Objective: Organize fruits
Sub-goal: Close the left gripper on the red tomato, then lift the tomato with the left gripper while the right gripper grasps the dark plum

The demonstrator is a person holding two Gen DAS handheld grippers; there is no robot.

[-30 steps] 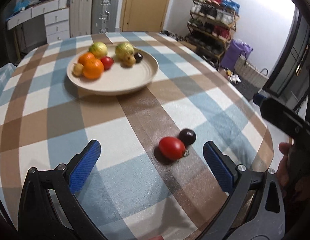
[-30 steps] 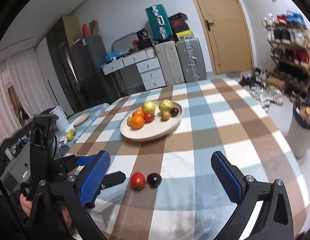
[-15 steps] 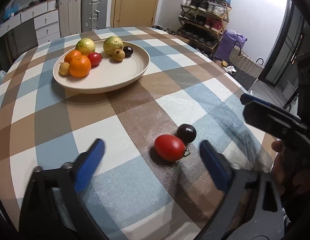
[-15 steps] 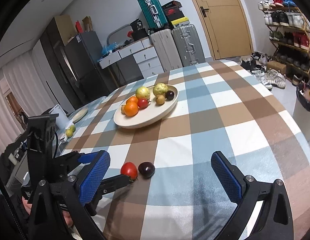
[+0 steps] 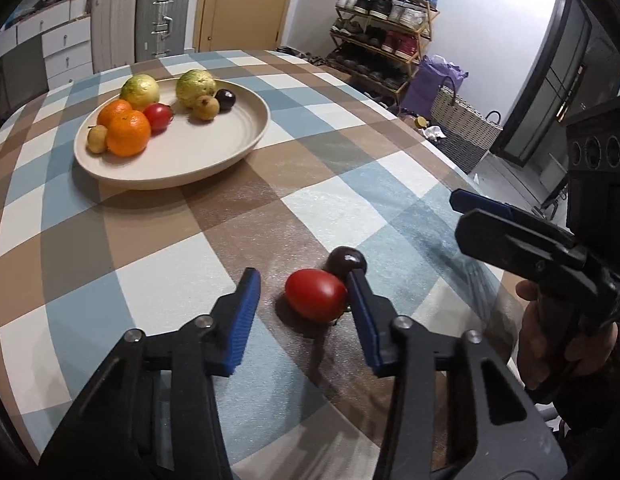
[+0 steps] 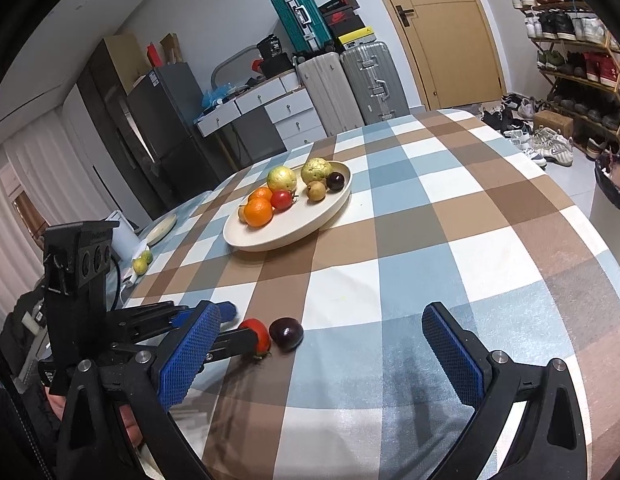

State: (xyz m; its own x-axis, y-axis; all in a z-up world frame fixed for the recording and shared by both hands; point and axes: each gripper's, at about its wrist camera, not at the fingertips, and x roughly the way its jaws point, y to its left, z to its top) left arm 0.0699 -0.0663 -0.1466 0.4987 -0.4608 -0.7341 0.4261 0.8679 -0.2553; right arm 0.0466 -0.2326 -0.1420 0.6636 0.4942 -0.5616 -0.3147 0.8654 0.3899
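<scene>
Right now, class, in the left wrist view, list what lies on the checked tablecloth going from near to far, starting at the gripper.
Left gripper → red oval tomato → dark purple round fruit → beige round plate → two grey hard-shell suitcases beyond the table.

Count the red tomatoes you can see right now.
2. One tomato on the plate, between the oranges and the green fruit; one tomato on the tablecloth, between the fingers of the open left gripper, beside a dark plum. Others may be hidden.

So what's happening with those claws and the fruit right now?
Left gripper open, straddling red tomato. Right gripper open, empty. Dark plum touching tomato, crowding right finger.
</scene>
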